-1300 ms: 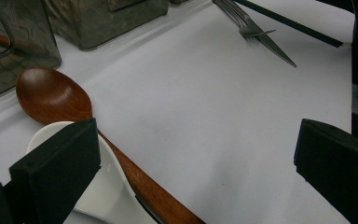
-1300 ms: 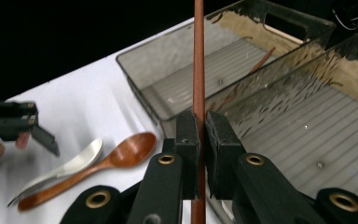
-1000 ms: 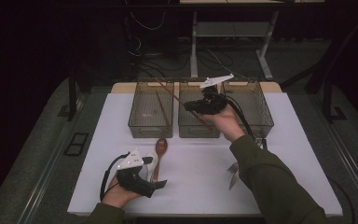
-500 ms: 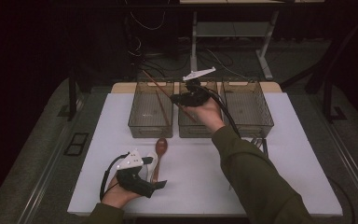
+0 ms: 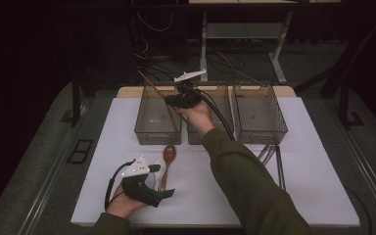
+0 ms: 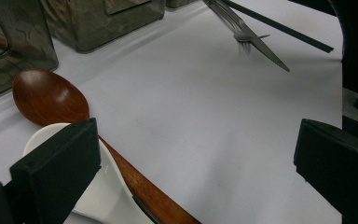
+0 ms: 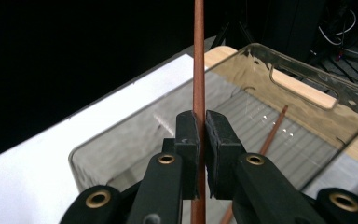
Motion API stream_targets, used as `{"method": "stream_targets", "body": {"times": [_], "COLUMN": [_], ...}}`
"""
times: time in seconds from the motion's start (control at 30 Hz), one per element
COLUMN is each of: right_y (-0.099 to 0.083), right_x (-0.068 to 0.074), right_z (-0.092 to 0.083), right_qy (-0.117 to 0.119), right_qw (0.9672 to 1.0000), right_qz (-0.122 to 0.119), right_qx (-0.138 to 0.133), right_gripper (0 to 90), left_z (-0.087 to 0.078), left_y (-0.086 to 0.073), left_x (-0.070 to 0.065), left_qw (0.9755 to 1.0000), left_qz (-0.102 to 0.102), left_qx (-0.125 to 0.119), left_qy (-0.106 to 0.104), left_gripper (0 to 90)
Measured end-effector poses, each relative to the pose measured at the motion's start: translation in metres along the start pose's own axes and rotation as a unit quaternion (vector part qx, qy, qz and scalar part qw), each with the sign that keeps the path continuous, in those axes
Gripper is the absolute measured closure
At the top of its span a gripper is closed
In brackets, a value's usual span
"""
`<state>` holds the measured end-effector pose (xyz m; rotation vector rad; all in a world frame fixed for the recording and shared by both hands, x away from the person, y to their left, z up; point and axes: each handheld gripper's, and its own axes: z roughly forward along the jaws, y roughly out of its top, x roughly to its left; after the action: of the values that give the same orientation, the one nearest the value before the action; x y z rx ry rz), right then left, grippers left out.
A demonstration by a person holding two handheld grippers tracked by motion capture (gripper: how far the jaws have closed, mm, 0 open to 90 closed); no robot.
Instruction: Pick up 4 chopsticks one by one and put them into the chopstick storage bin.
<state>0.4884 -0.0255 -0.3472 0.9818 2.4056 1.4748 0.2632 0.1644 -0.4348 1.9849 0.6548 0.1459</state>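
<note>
My right gripper [image 5: 176, 100] is shut on a thin wooden chopstick [image 5: 152, 85], held slanted above the left clear bin [image 5: 144, 138]. In the right gripper view the pads [image 7: 187, 133] pinch the chopstick [image 7: 198, 56] upright, and a second wooden chopstick [image 7: 274, 128] lies on the bin floor below. My left gripper [image 5: 162, 180] rests open on the white table near the front edge. Its jaws [image 6: 196, 163] stand wide apart, with a brown wooden spoon [image 6: 46, 95] and a white spoon [image 6: 102, 191] by the left jaw.
Three clear bins stand in a row at the back: the left one, a middle bin [image 5: 210, 138] and a right bin [image 5: 259, 134]. A fork [image 6: 237, 30], a knife and dark chopsticks [image 5: 274, 159] lie right of centre.
My right hand has carried the chopstick leftward, from over the middle bin to over the left bin. The left gripper has stayed put.
</note>
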Motion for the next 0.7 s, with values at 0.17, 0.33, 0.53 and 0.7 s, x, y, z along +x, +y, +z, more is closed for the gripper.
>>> {"method": "stream_targets", "body": {"times": [0.17,0.33,0.53,0.7], "right_y": [0.001,0.001,-0.006,-0.012], "right_x": [0.005,0.013,0.017,0.016], "right_z": [0.014,0.026,0.037,0.043], "right_qy": [0.000,0.002,-0.001,-0.007], "right_qw": [1.0000,1.0000,0.9997,0.9984], "right_qz": [0.007,0.001,0.005,0.011], "right_qx": [-0.003,0.002,0.023,0.055], "right_gripper": [84.0,84.0,84.0,83.4], "left_z": [0.000,-0.001,0.000,0.000], "left_y": [0.000,0.000,0.000,0.000], "left_x": [0.000,0.001,0.001,0.001], "left_qw": [1.0000,1.0000,1.0000,1.0000], "left_qz": [-0.002,0.000,-0.001,-0.001], "left_qx": [-0.001,-0.001,0.000,0.001], "left_qy": [-0.001,-0.003,-0.004,-0.004], "left_gripper": [0.0,0.0,0.0,0.0]}}
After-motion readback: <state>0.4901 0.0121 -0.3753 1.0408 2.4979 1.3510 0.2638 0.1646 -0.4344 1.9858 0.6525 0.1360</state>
